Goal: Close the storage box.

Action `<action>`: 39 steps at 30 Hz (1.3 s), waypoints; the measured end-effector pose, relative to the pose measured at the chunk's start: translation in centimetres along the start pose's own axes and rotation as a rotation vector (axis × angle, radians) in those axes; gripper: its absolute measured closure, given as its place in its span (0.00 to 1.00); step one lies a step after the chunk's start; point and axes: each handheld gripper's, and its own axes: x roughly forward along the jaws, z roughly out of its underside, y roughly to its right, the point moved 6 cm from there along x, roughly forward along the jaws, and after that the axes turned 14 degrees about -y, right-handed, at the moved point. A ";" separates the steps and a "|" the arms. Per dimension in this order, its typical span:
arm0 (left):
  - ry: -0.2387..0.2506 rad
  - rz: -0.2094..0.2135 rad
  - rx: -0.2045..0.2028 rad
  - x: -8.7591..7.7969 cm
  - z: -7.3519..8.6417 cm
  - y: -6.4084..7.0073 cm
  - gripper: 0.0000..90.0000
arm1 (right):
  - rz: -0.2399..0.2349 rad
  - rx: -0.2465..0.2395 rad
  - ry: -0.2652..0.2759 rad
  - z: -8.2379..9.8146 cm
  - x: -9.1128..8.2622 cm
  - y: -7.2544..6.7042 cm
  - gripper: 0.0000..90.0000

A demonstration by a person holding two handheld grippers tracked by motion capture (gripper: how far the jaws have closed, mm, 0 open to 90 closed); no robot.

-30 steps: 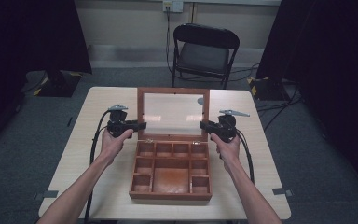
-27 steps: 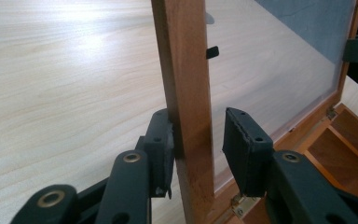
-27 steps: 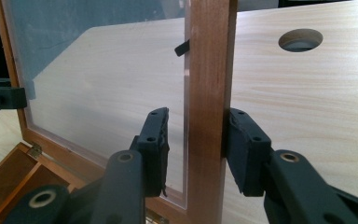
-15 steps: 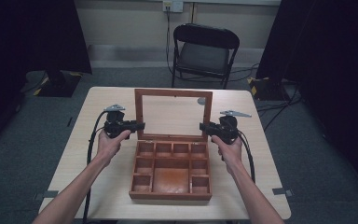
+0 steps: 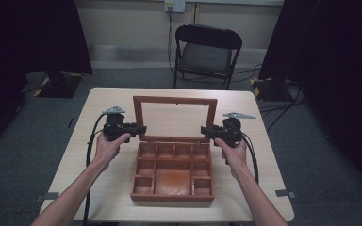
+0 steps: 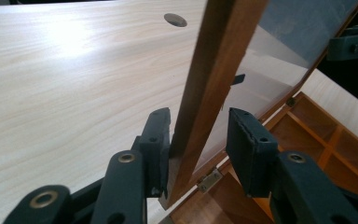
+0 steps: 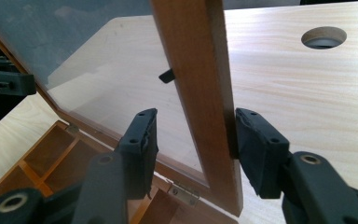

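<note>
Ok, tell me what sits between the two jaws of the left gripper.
In the left gripper view, the lid's wooden side rail stands between the left gripper's jaws, touching one, a gap before the other.

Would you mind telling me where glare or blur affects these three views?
High view: evenly lit, soft; dark curtains lose detail. Left gripper view: bright glare on the table; the lid's glass reflects grey. Right gripper view: the glass reflects likewise; nearest tongs slightly soft.
</note>
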 end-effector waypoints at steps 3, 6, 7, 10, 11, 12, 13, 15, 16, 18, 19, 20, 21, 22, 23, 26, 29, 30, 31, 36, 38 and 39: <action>0.003 -0.002 0.003 -0.1 0.1 0.2 0.66 | 0.003 -0.002 -0.004 0.0 -0.1 -0.2 0.53; -0.002 -0.002 0.013 -0.3 0.3 0.3 0.66 | -0.001 -0.012 -0.013 0.1 -0.2 -0.4 0.52; 0.001 0.002 0.010 -0.4 0.3 0.4 0.65 | -0.005 -0.012 -0.014 0.2 -0.3 -0.4 0.52; 0.000 -0.002 0.015 -0.5 0.5 0.6 0.65 | -0.007 -0.010 -0.013 0.3 -0.4 -0.5 0.50; -0.001 0.000 0.012 -0.6 0.5 0.7 0.65 | -0.011 -0.001 -0.014 0.3 -0.4 -0.6 0.49; -0.005 -0.002 0.015 -0.7 0.6 0.8 0.64 | -0.018 0.002 -0.019 0.3 -0.4 -0.8 0.47; -0.005 -0.002 0.015 -0.7 0.6 0.8 0.64 | -0.018 0.002 -0.019 0.3 -0.4 -0.8 0.47; -0.011 -0.009 0.020 -0.8 0.7 0.9 0.63 | -0.017 -0.008 -0.031 0.4 -0.4 -1.0 0.45; -0.007 -0.005 0.015 -0.8 0.8 1.1 0.63 | -0.018 -0.010 -0.033 0.4 -0.5 -1.0 0.45; -0.007 -0.010 0.016 -0.9 0.9 1.2 0.62 | -0.026 -0.015 -0.035 0.4 -0.6 -1.0 0.44; -0.006 -0.012 0.017 -0.9 1.0 1.2 0.62 | -0.028 -0.014 -0.036 0.5 -0.6 -1.1 0.44; -0.006 -0.007 0.014 -1.0 1.0 1.4 0.62 | -0.028 -0.017 -0.035 0.6 -0.7 -1.2 0.43; -0.006 -0.007 0.014 -1.0 1.0 1.4 0.61 | -0.026 -0.015 -0.035 0.7 -0.7 -1.2 0.43; -0.009 -0.007 0.015 -1.0 1.1 1.4 0.61 | -0.026 -0.015 -0.035 0.7 -0.7 -1.2 0.43; -0.008 -0.006 0.013 -1.0 1.1 1.4 0.61 | -0.024 -0.018 -0.034 0.7 -0.7 -1.2 0.43; 0.009 -0.010 -0.014 -1.0 1.2 1.5 0.59 | -0.025 -0.011 -0.035 0.7 -0.8 -1.3 0.41; 0.017 -0.017 -0.019 -1.1 1.1 1.8 0.54 | -0.027 0.001 -0.036 0.7 -0.8 -1.3 0.37; 0.018 -0.016 -0.017 -1.2 1.1 1.9 0.52 | -0.029 0.005 -0.037 0.8 -0.9 -1.4 0.37; 0.018 -0.015 -0.019 -1.2 1.1 2.0 0.52 | -0.029 0.005 -0.037 0.8 -0.9 -1.4 0.37; 0.004 0.007 -0.042 -1.2 1.5 2.1 0.46 | -0.018 0.007 -0.045 1.1 -1.1 -1.5 0.33; 0.005 0.015 -0.045 -1.2 1.6 2.2 0.43 | -0.005 0.007 -0.051 1.2 -1.2 -1.4 0.31; -0.003 0.000 -0.042 -1.2 1.7 2.3 0.43 | -0.005 0.007 -0.051 1.2 -1.2 -1.4 0.31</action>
